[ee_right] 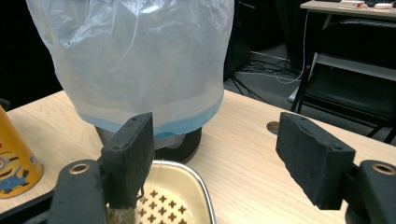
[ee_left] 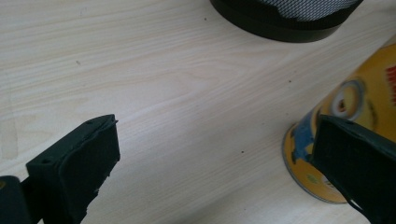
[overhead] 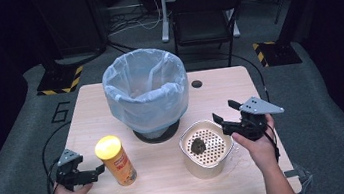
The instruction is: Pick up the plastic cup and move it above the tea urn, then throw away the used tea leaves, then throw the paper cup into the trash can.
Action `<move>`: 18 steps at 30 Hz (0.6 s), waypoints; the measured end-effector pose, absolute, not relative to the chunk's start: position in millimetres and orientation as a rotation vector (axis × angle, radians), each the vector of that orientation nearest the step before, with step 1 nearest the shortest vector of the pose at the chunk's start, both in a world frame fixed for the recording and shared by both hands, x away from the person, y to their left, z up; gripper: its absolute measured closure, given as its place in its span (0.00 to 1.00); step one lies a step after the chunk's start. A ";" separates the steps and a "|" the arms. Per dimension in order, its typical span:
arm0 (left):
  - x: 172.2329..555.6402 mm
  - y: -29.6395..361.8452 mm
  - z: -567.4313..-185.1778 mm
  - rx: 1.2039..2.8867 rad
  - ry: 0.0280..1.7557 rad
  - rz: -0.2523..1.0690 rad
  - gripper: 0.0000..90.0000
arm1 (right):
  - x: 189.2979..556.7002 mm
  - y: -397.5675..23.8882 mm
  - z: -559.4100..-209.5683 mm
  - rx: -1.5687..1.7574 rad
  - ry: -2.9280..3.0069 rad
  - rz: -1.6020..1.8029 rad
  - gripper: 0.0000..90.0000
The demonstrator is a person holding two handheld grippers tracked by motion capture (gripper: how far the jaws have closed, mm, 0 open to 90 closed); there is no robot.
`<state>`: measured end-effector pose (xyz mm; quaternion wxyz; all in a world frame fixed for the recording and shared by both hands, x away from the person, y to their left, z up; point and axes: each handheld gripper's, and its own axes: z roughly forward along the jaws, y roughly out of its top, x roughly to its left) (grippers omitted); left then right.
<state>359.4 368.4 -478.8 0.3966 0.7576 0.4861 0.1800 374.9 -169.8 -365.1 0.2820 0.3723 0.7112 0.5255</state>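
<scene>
A yellow can (overhead: 116, 161) with a cartoon print stands on the table at the front left. My left gripper (overhead: 100, 169) sits just left of it, open; in the left gripper view its jaws (ee_left: 215, 158) stand wide apart over bare wood, with the can (ee_left: 345, 107) right behind the right jaw. A cream container (overhead: 206, 149) with a perforated insert holds a dark lump (overhead: 198, 145). My right gripper (overhead: 223, 111) hovers open over the container's far right rim (ee_right: 187, 170), with nothing between the jaws (ee_right: 215, 154).
A mesh bin lined with a pale plastic bag (overhead: 147, 92) stands at the table's middle back, and its base shows in the left gripper view (ee_left: 280, 23). A cable hole (overhead: 196, 83) lies to its right. A black chair (overhead: 204, 14) stands beyond the table (overhead: 172, 188).
</scene>
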 end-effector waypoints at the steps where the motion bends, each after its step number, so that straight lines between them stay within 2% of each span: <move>1: 358.8 370.0 -475.4 1.931 1.228 0.446 0.00 | 375.0 -170.2 -365.7 0.992 1.910 1.402 0.30; 7: 352.9 375.6 -466.7 1.904 1.209 0.364 0.00 | 371.2 -172.2 -363.2 0.991 1.913 1.391 0.30; 18: 334.0 365.6 -458.7 1.895 1.117 0.375 0.00 | 369.1 -172.2 -363.8 0.990 1.910 1.377 0.30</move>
